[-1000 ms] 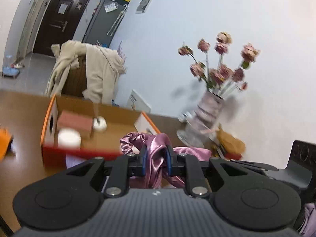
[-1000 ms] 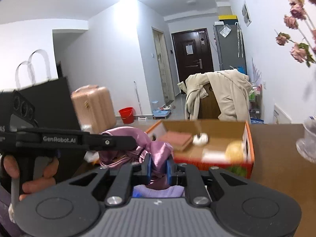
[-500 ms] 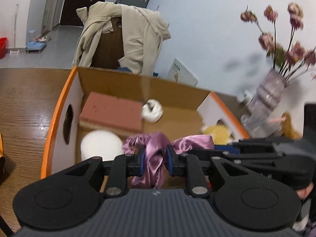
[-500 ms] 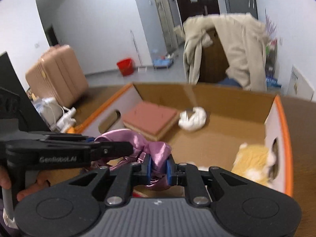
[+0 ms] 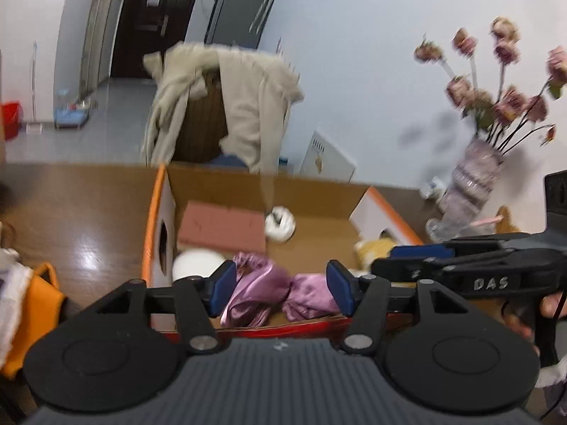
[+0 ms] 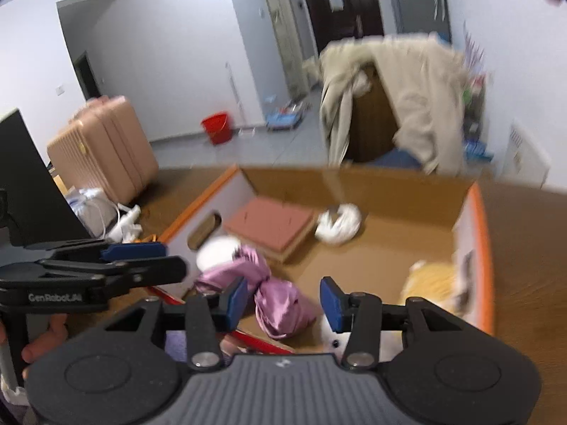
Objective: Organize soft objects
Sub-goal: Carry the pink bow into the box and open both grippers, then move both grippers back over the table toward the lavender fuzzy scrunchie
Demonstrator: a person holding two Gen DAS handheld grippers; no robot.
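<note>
White walls, a grey tiled floor [image 6: 283,141], a dark door [image 5: 141,21] and a coat-draped chair [image 5: 219,113] beyond the table [image 5: 71,212].

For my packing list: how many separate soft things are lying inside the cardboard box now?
5 visible: purple satin cloth at the near edge, white round pad near the left wall, pink folded cloth behind it, white bundle at the back, yellow plush on the right. More may be hidden.

Both wrist views look closely down into the cardboard box [image 5: 319,194].
</note>
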